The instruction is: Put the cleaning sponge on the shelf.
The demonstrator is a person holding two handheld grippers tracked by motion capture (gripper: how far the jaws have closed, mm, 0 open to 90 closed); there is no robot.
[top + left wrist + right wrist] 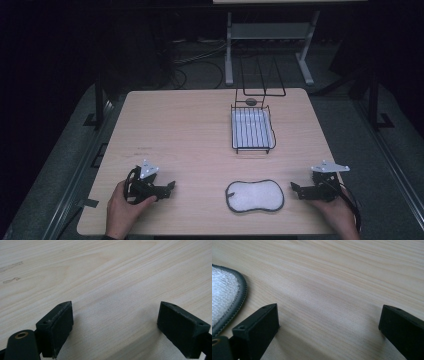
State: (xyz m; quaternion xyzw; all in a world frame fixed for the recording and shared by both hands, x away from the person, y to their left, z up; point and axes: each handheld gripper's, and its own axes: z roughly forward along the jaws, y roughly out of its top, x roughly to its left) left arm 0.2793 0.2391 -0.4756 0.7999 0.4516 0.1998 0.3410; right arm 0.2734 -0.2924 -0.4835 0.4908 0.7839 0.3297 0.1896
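the light wooden desk [190, 140] is the largest thing here, square-topped, with dark floor around it and a white-legged frame [270, 35] beyond its far edge at 12 o'clock. on the desk, toward 1 o'clock from its middle, stands a black wire rack [253, 131] with a pale lining under its bars; a taller wire loop rises at its far end, and a small dark round thing sits there, too small to identify. nearer the person, at about 5 o'clock from the middle of the desk, lies the white pad [254, 196], peanut-shaped with a dark stitched rim, flat on the wood and touched by nothing. the rack is well apart from it, and bare wood lies between the pad and either hand. the right gripper [296, 189] rests at the pad's 3 o'clock, near it, jaws spread wide with only bare desk between them; its own view shows the pad's rim [240, 290] just beside one jaw. the left gripper [170, 187] sits at the pad's 9 o'clock, farther off, jaws likewise wide apart over bare wood.
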